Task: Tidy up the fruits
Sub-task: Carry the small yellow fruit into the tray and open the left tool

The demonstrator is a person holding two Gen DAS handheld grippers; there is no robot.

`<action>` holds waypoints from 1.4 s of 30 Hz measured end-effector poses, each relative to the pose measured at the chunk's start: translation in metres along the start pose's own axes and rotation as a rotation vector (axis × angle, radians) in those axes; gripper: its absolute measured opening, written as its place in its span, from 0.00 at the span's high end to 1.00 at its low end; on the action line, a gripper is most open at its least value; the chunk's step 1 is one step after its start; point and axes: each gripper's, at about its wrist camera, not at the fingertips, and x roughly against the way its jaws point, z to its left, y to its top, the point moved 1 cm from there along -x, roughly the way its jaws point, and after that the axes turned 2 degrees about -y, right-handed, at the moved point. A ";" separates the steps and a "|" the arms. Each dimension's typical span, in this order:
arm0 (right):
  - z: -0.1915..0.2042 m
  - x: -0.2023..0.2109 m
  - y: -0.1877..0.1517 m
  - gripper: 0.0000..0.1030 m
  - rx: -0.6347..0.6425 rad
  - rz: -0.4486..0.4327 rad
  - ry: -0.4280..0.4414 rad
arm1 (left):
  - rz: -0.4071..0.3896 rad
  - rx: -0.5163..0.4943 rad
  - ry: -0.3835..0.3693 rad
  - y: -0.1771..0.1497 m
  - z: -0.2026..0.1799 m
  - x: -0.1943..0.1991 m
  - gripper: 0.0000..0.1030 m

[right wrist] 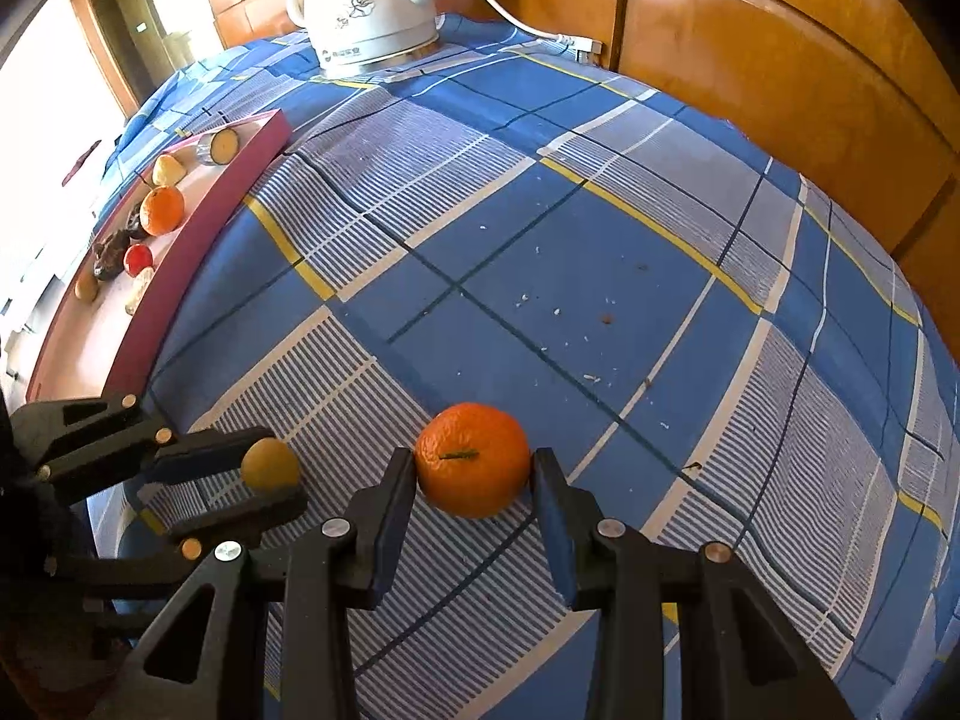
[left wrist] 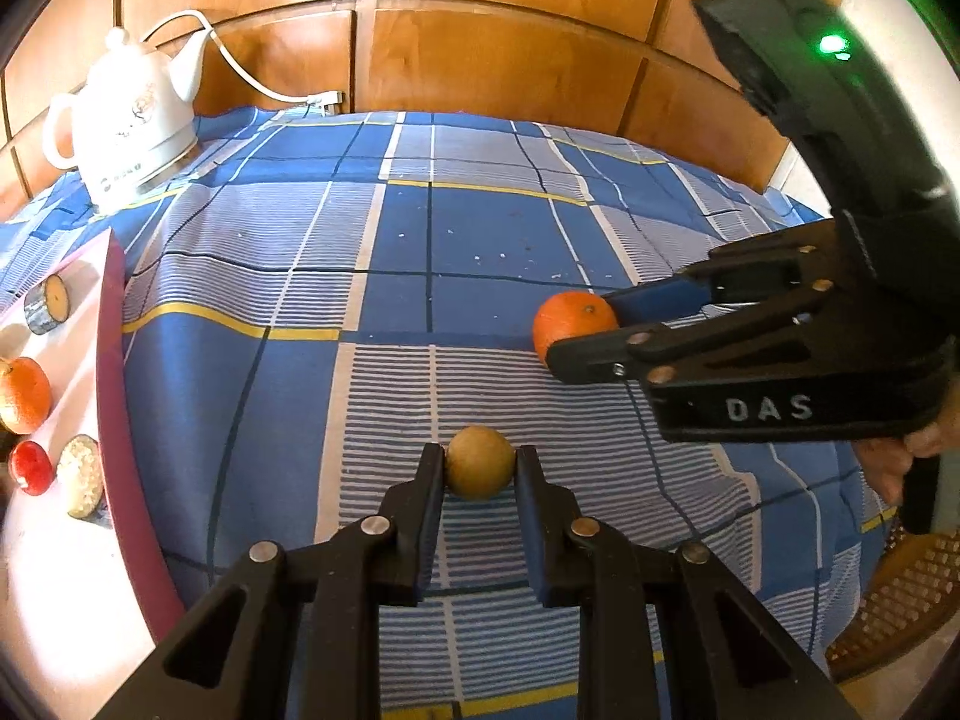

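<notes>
Both grippers [left wrist: 480,465] [right wrist: 474,468] low, straddling fruit.

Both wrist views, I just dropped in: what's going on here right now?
Each handheld gripper is closing in on a fruit on the blue checked tablecloth. The left gripper has its fingers against both sides of a small yellow-brown fruit; the right gripper brackets the orange, fingers at or nearly touching it. Both fruits rest on the cloth, not lifted. The pink tray at the left already holds another orange and several other pieces.
</notes>
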 end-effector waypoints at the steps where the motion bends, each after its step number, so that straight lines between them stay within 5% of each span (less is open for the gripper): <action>1: -0.001 0.000 0.000 0.61 -0.005 0.001 0.003 | -0.004 -0.002 0.000 0.000 -0.001 0.002 0.77; 22: 0.003 0.001 0.000 0.62 0.025 -0.010 -0.019 | -0.087 0.048 -0.029 0.014 0.012 0.057 0.77; 32: 0.003 0.001 -0.001 0.61 0.023 -0.009 -0.023 | -0.124 0.269 0.107 -0.006 0.112 0.109 0.77; 36: 0.004 0.000 -0.001 0.61 0.019 -0.009 -0.022 | -0.100 0.400 0.184 -0.027 0.160 0.116 0.77; 42: 0.003 0.000 -0.001 0.62 0.017 -0.009 -0.020 | -0.076 0.468 0.224 -0.039 0.187 0.109 0.77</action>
